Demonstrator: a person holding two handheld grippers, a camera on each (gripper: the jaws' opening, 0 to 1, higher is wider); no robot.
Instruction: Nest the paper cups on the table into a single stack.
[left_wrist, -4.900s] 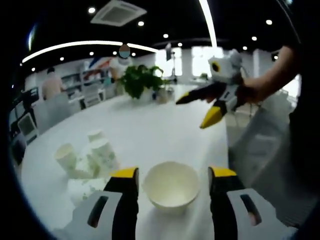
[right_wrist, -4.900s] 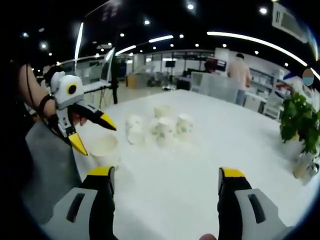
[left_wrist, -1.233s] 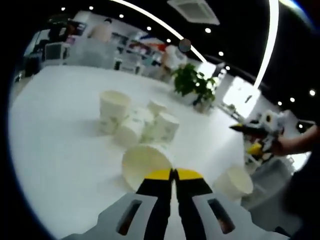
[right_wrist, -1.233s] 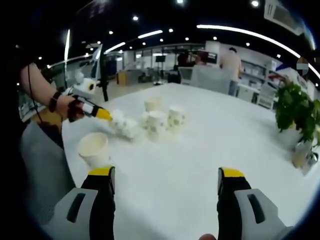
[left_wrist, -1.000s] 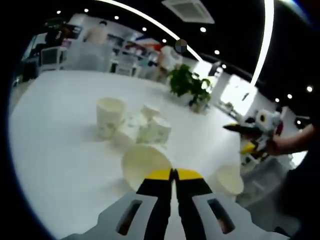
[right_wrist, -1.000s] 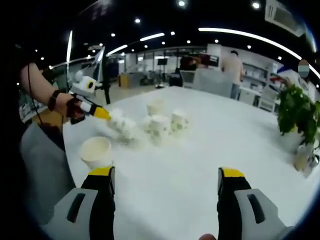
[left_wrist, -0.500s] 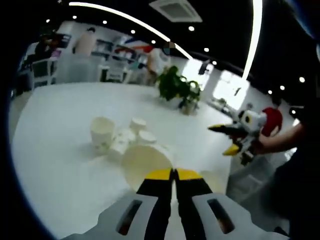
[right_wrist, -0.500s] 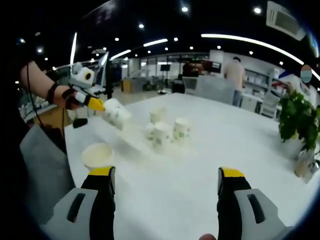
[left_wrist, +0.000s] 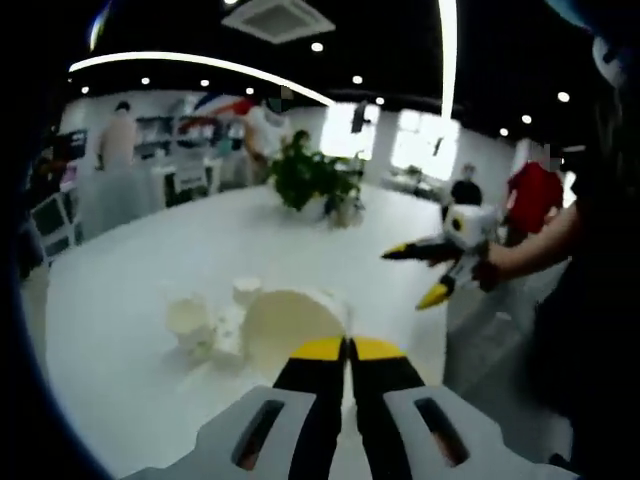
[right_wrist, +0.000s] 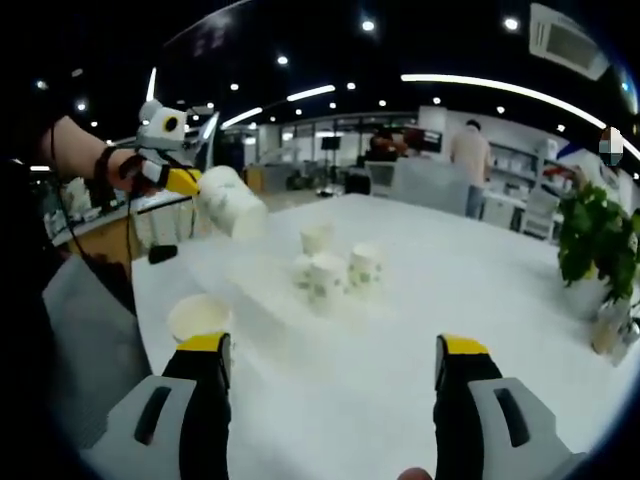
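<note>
Gripping a cup (left_wrist: 285, 325) by its rim, the left hand-held gripper (left_wrist: 347, 350) has its jaws together on it and holds it raised above the white bench (right_wrist: 480, 300); its mouth shows nothing inside. The right hand-held gripper (right_wrist: 335, 360) stands wide apart, grasping nothing. A lone cup (right_wrist: 200, 318) stands near the bench edge, apart from the cluster (right_wrist: 330, 265).
</note>
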